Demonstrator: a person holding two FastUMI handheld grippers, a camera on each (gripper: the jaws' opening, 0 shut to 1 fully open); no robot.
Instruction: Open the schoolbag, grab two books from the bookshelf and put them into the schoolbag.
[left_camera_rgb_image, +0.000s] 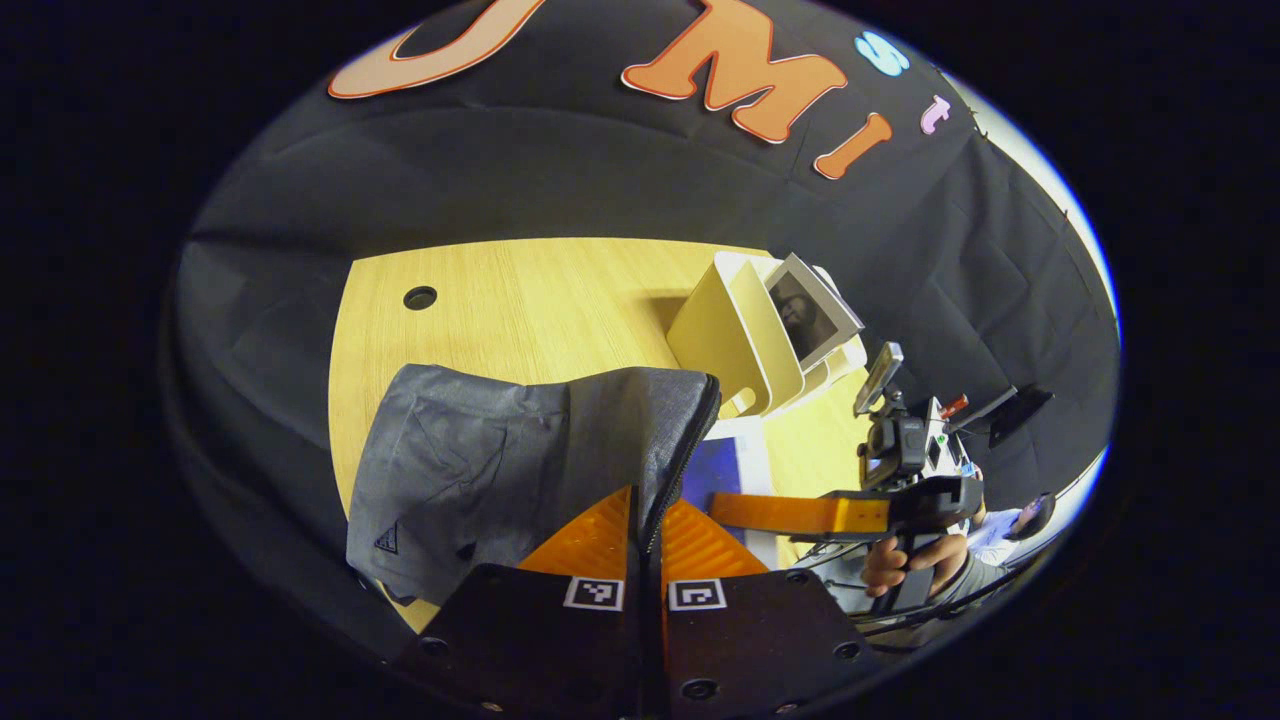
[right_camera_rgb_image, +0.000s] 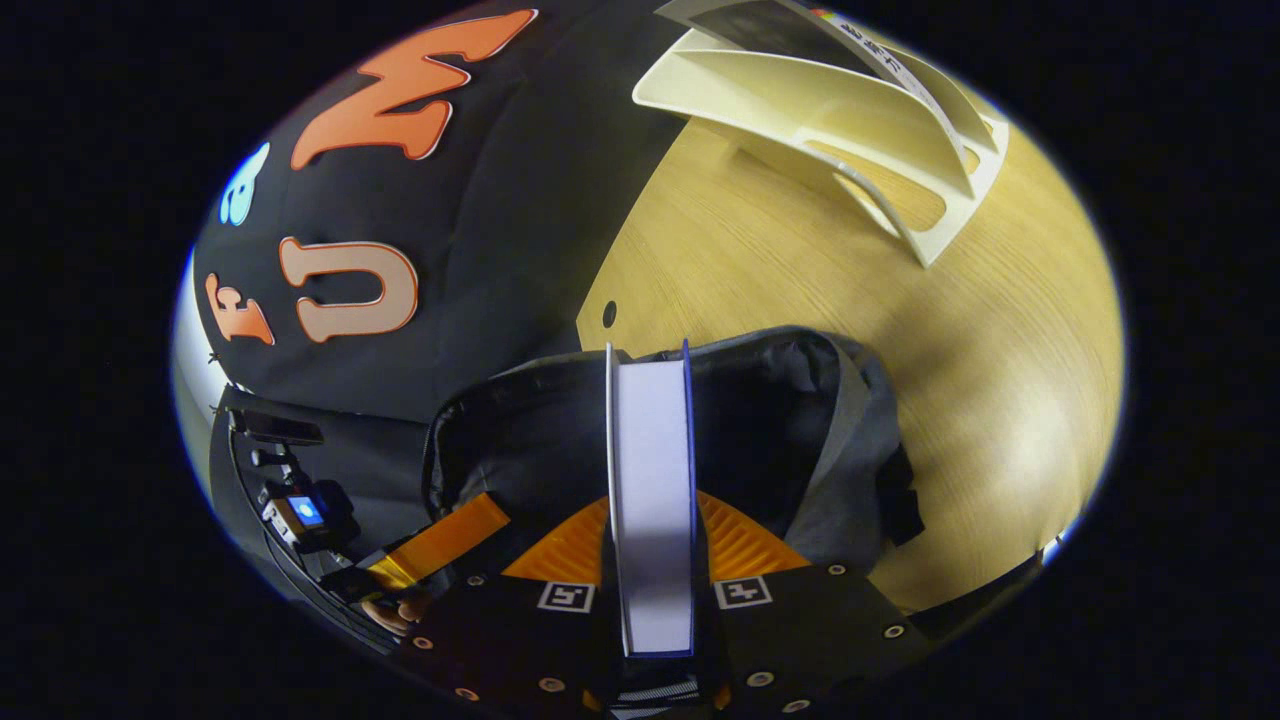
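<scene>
Schoolbag (right_camera_rgb_image: 800, 440) fabric is pinched at the zipper edge by the left claw (left_camera_rgb_image: 648, 545). One book (right_camera_rgb_image: 650, 480) is squeezed in the right claw (right_camera_rgb_image: 652, 560) above the open bag on the worktop (right_camera_rgb_image: 1000, 380), near the bookshelf (right_camera_rgb_image: 850, 110).

Recording booth set up as a study corner, not a lived-in room. Walled by creased black cloth (left_camera_rgb_image: 500, 170) hung behind and beside a pale wooden tabletop (left_camera_rgb_image: 520, 300) with a round cable hole (left_camera_rgb_image: 420, 297). Furnished with a cream plastic slotted bookshelf (right_camera_rgb_image: 850, 110) holding a book, and a grey fabric schoolbag (right_camera_rgb_image: 790, 420). Camera-topped handheld rig (left_camera_rgb_image: 900, 450) gripped by a person's hand (left_camera_rgb_image: 905, 560) at the table's edge.
</scene>
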